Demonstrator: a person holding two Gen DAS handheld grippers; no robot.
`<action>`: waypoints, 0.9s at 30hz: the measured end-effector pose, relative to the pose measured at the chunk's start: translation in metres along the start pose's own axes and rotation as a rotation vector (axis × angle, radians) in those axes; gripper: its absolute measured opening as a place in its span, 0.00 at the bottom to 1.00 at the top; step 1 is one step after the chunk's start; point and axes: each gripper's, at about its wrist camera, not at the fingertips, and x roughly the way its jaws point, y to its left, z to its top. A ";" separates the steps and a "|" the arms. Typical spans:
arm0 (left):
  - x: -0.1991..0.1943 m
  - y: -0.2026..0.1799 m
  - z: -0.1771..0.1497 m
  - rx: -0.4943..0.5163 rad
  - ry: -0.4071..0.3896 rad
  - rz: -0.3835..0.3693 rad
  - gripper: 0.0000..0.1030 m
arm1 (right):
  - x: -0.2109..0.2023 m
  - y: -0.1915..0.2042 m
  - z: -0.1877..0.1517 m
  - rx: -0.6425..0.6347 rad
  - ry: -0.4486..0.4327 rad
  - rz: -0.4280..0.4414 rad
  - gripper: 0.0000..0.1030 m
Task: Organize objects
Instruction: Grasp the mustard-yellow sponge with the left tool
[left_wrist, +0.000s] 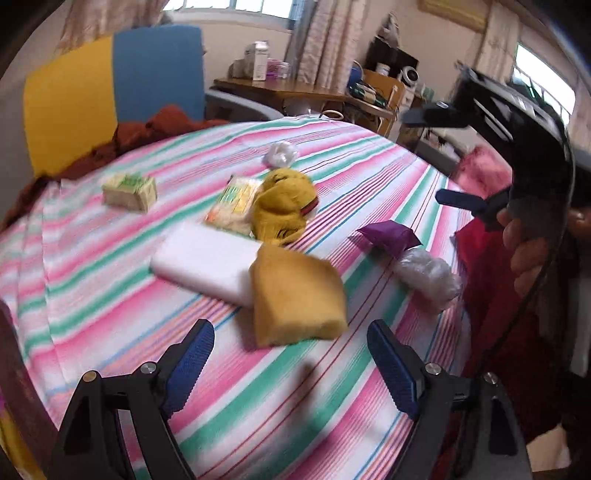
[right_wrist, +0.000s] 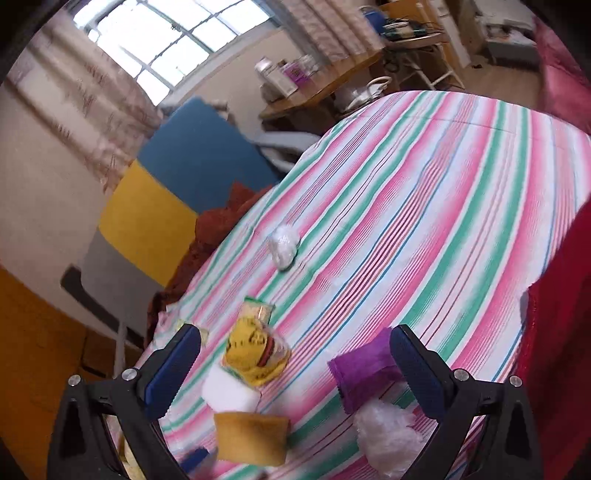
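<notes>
Left wrist view looks across a bed covered in a pink, green and white striped sheet (left_wrist: 110, 280), with the left gripper (left_wrist: 291, 365) held above it, its blue-padded fingers (left_wrist: 192, 365) spread wide and holding nothing. Just ahead of them lies a yellow sponge (left_wrist: 297, 297), one edge touching a white foam block (left_wrist: 207, 264). Beyond the block sit a yellow plush toy (left_wrist: 282, 210) and, beside it, a clear packet (left_wrist: 234, 201) of yellowish contents. A small green-printed pack (left_wrist: 129, 192) lies well apart to the left, and a crumpled white plastic ball (left_wrist: 280, 154) lies farther back. To the right, a purple pouch (left_wrist: 388, 236) touches a clear plastic bag (left_wrist: 428, 275).

At the right edge a hand (left_wrist: 528, 251) holds the right gripper (left_wrist: 443, 158) up above the bed edge; its fingers are parted and empty. From the right wrist view, the right gripper (right_wrist: 295, 373) hovers over the same group: the sponge (right_wrist: 251, 437), foam block (right_wrist: 229, 393), plush toy (right_wrist: 255, 350), purple pouch (right_wrist: 364, 373) and plastic bag (right_wrist: 388, 437) lie between and below its fingers (right_wrist: 417, 373). Motion blur makes it hard to tell whether the pouch touches the right finger. A yellow and blue headboard (left_wrist: 110, 92) stands behind the bed.
</notes>
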 end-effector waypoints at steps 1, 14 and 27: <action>-0.002 0.007 -0.003 -0.028 -0.002 -0.001 0.84 | -0.003 -0.006 0.002 0.033 -0.018 0.012 1.00; 0.037 -0.026 0.020 0.066 0.063 0.113 0.74 | 0.005 -0.003 0.002 0.041 0.017 -0.009 1.00; 0.004 -0.020 -0.011 0.101 0.000 0.171 0.58 | 0.009 -0.005 0.000 0.050 0.031 -0.045 1.00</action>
